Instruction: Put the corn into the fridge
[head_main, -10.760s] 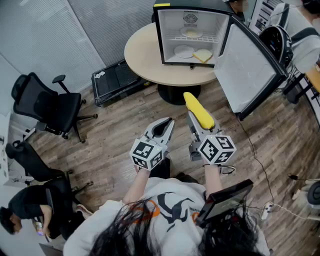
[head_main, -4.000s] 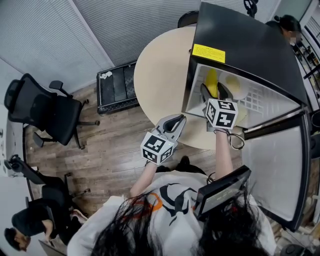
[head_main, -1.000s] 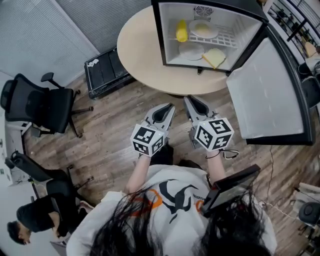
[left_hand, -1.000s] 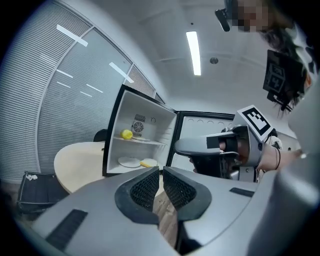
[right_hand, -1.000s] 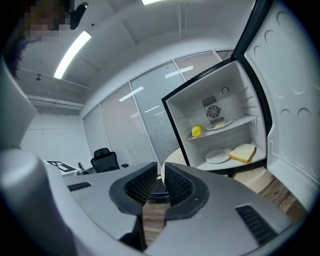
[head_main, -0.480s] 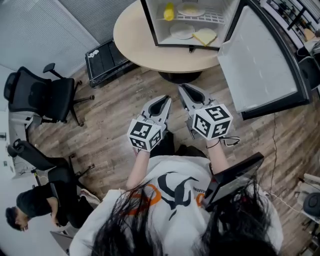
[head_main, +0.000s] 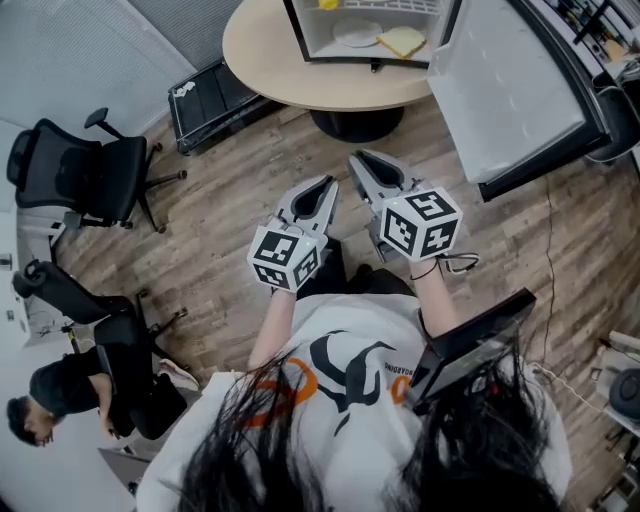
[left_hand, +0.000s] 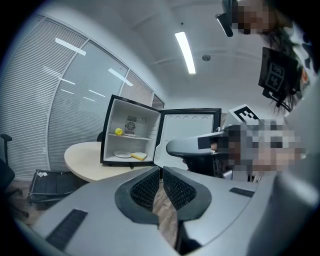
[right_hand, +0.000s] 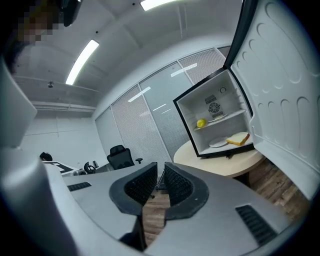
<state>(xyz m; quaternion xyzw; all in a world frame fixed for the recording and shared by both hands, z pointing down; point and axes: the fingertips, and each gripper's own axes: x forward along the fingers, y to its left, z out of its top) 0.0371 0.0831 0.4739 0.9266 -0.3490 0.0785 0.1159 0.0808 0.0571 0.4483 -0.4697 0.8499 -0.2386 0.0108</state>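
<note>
On the upper wire shelf (left_hand: 131, 137) of the fridge (left_hand: 106, 135) lies the corn (left_hand: 118, 132), a smooth yellow cob, well apart from us. Our left gripper (head_main: 327, 183) and right gripper (head_main: 357, 158) are both pinched together, with nothing between their ribbed black pads (right_hand: 142, 185). We judge the risk to be the white plastic door (head_main: 510, 90), wide open: a hard swing could jolt the round cob off the wires.

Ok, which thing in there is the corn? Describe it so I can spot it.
Find the open mini fridge on the round table. At the left end of its upper wire shelf sits the corn. It is the only bright yellow, rounded thing there; the plate and the flat bread slice lie on the fridge floor below.
</note>
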